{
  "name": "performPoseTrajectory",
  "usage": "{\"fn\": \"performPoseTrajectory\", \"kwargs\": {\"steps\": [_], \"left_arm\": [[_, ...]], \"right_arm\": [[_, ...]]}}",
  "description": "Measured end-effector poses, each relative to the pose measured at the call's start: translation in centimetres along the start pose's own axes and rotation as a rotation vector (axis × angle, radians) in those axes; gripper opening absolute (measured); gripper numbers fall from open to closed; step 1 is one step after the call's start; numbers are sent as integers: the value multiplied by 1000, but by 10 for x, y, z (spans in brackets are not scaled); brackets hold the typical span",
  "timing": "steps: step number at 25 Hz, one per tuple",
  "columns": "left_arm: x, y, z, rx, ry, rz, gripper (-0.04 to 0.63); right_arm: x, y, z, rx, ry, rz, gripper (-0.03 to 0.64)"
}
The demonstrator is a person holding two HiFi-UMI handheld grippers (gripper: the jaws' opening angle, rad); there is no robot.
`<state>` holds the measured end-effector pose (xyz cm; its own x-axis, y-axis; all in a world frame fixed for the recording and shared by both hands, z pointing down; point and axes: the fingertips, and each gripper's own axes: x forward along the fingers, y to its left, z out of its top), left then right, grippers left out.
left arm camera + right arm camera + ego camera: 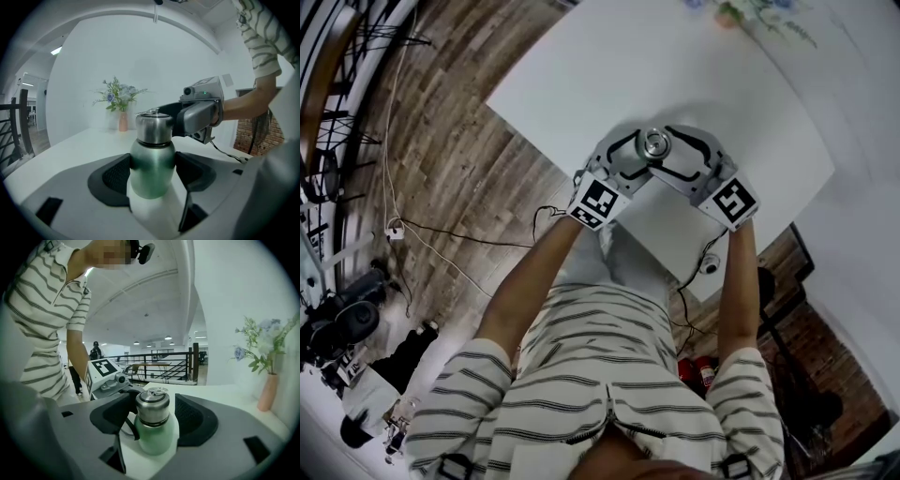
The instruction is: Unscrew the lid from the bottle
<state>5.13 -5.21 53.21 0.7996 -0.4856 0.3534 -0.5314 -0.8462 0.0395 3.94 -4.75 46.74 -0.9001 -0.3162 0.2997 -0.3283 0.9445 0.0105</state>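
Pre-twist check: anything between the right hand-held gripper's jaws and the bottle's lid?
Nothing visible. The steel lid sits inside the right hand-held gripper, jaws open, gaps both sides. The left hand-held gripper clamps the green bottle lower down, clear of the lid.

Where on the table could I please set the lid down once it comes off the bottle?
The widest bare stretch of the table lies beyond the bottle, towards the flower vase at the far corner; bare top also flanks both grippers. It is crowded only around the bottle, where the left gripper and right gripper meet.
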Motion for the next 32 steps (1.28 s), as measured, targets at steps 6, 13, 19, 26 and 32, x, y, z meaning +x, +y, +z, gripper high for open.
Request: {"fn": "performPoseTrajectory", "kwargs": {"steps": [6, 13, 19, 26, 32], "left_arm": [[1, 0, 0, -2, -1, 2, 305], [0, 1, 1, -4, -5, 8, 305], [1, 1, 2, -4, -7, 8, 305], [1, 0, 1, -13, -11, 10, 305], [0, 1, 1, -13, -13, 8, 305]], "right_arm": [[-9, -6, 9, 25, -73, -317, 299], [-7, -1, 5, 120, -90, -636, 281], [-4, -5, 0, 186, -116, -753, 273], [-2, -9, -2, 180, -82, -764, 235], [-2, -9, -1, 183, -101, -735, 233]]}}
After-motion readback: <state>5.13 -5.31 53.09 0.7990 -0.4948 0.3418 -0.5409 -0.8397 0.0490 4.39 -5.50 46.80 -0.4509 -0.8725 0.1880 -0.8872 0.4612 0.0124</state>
